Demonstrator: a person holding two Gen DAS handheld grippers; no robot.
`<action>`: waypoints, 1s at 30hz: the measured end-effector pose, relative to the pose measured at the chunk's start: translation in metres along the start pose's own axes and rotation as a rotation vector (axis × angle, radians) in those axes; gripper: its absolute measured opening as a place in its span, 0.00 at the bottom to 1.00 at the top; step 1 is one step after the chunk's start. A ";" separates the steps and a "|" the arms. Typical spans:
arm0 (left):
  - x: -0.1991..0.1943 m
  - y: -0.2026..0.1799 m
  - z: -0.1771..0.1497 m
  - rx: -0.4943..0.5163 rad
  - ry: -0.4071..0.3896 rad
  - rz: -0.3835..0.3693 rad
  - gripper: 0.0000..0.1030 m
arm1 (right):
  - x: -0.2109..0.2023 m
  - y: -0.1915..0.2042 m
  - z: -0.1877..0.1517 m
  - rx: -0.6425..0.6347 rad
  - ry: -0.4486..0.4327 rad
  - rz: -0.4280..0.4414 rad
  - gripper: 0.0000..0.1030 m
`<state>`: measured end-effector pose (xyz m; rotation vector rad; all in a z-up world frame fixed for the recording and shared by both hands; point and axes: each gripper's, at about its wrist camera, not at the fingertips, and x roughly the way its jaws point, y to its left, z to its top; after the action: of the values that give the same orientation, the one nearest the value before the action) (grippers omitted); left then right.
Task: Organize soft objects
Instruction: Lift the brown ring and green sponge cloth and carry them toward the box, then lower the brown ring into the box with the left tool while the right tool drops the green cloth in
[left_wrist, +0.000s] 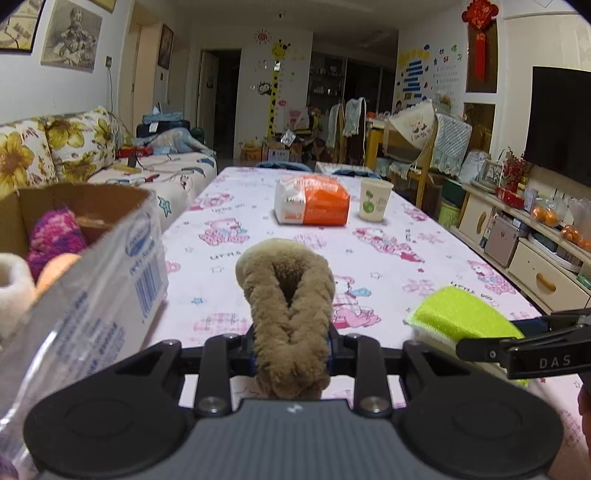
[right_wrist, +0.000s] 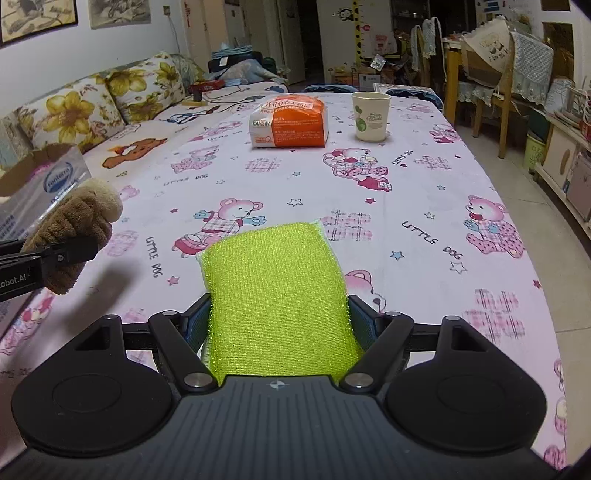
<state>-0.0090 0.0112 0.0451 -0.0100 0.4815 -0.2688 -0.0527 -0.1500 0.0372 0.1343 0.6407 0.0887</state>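
- Two grippers each hold a soft thing above the tabletop (right_wrist: 424, 206).
- Left gripper (left_wrist: 291, 354): jaws closed on a brown plush toy (left_wrist: 288, 295), just beside the cardboard box (left_wrist: 110, 258) at the left edge.
- Right gripper (right_wrist: 280, 325): jaws clamped on a green sponge (right_wrist: 275, 291).
- Farther back on the tabletop stand an orange packet (right_wrist: 290, 122) and a paper cup (right_wrist: 370, 116), near each other.
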 end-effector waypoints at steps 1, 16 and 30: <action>-0.004 0.000 0.001 0.002 -0.009 -0.001 0.27 | -0.004 0.000 -0.001 0.010 -0.004 0.001 0.92; -0.059 0.003 0.007 -0.019 -0.121 0.023 0.28 | -0.047 0.012 -0.013 0.144 -0.070 0.026 0.92; -0.099 0.049 0.017 -0.119 -0.234 0.110 0.28 | -0.052 0.046 0.010 0.169 -0.147 0.136 0.92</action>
<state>-0.0728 0.0829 0.1016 -0.1288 0.2638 -0.1282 -0.0903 -0.1124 0.0831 0.3443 0.4914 0.1540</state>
